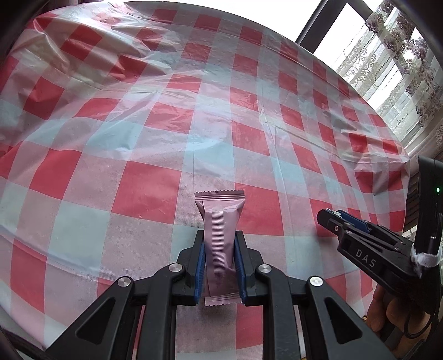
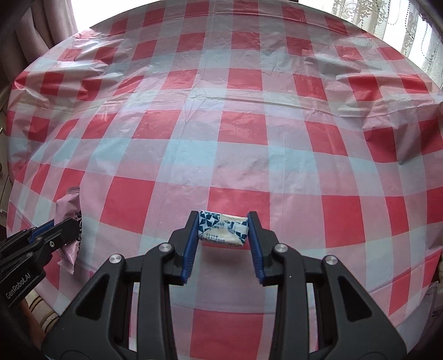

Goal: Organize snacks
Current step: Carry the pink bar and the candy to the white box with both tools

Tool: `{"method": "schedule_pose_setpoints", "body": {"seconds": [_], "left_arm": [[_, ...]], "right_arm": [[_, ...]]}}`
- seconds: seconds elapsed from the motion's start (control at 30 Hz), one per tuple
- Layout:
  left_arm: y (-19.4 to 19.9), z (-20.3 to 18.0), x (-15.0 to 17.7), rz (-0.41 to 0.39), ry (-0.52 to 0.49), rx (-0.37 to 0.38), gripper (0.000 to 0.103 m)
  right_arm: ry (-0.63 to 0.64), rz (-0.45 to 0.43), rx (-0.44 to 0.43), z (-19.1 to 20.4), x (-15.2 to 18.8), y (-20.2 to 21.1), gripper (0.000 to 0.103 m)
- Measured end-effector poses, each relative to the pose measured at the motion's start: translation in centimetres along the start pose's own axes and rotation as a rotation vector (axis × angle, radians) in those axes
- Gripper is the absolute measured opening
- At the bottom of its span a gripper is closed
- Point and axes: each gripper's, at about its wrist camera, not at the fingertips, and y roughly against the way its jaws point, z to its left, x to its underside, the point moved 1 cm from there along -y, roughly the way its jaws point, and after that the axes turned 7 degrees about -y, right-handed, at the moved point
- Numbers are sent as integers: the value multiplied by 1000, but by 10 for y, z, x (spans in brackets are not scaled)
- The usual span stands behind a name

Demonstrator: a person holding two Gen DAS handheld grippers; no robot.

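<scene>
My left gripper (image 1: 220, 238) is shut on a long pink snack bar (image 1: 220, 221), which sticks out forward between the blue pads, above the checked tablecloth (image 1: 138, 138). My right gripper (image 2: 223, 221) is shut on a small blue-and-white wrapped candy (image 2: 223, 228), held crosswise between its fingertips above the cloth. The right gripper also shows at the right of the left wrist view (image 1: 329, 217). The left gripper (image 2: 69, 229) with the pink bar (image 2: 67, 210) shows at the left edge of the right wrist view.
A round table carries a wrinkled red, pink and white checked plastic cloth (image 2: 235, 138). A window with lace curtains (image 1: 393, 55) lies beyond the table's far right edge. A pink curtain (image 2: 49, 19) hangs at the far left.
</scene>
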Motion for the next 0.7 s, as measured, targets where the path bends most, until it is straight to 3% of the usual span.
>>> {"method": "schedule_pose_setpoints", "body": {"seconds": [0.33, 0.7], "left_arm": [[26, -39, 10, -16, -25, 67, 20], [38, -115, 23, 5, -143, 167, 20]], "right_arm": [[-99, -77, 17, -53, 30, 61, 38], [-191, -127, 93, -126, 74, 115, 38]]}}
